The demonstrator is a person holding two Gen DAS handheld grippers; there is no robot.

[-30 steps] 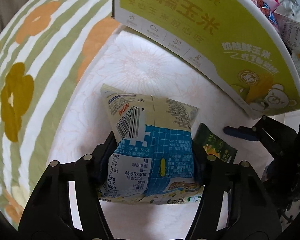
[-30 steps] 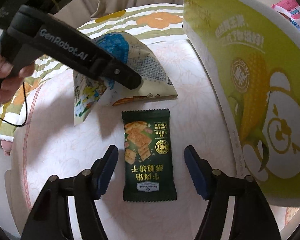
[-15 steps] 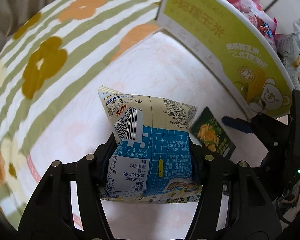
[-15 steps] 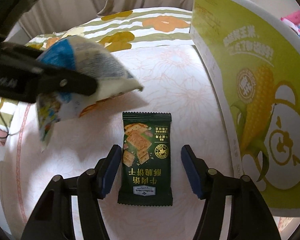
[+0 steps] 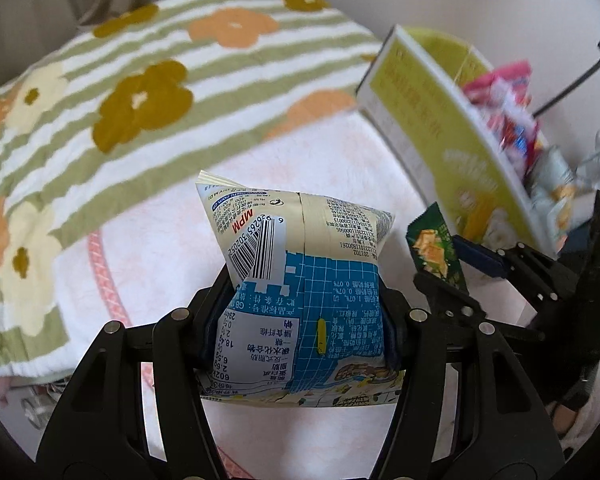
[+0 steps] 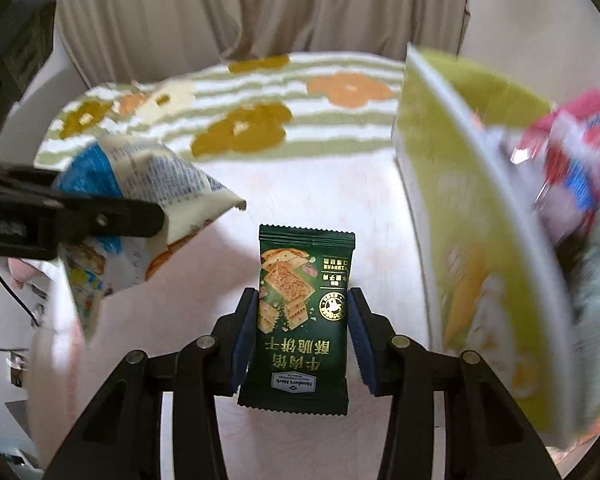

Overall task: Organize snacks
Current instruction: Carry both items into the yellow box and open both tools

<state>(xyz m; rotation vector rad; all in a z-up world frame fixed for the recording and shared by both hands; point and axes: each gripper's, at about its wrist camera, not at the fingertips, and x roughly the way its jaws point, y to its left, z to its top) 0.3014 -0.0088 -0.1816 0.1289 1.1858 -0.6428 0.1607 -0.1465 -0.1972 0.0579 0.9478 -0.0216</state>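
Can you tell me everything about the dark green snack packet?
The dark green packet is a small, flat, shiny wrapper, rectangular with zigzag sealed ends. It shows golden square crackers, a round gold seal, gold Chinese letters and a small white label. The right gripper holds it, one blue-padded finger pressing each long side. It is lifted above the pale pink cloth, roughly level, its printed face towards the camera. The left wrist view shows it too.

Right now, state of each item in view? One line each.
left hand-held gripper: shut on the blue-and-cream snack bag
blue-and-cream snack bag: gripped, puffed, sealed, lifted
right hand-held gripper: shut on the green cracker packet
green cracker packet: gripped, sealed, off the surface
yellow-green corn box: open-topped, snacks inside
floral towel: spread flat
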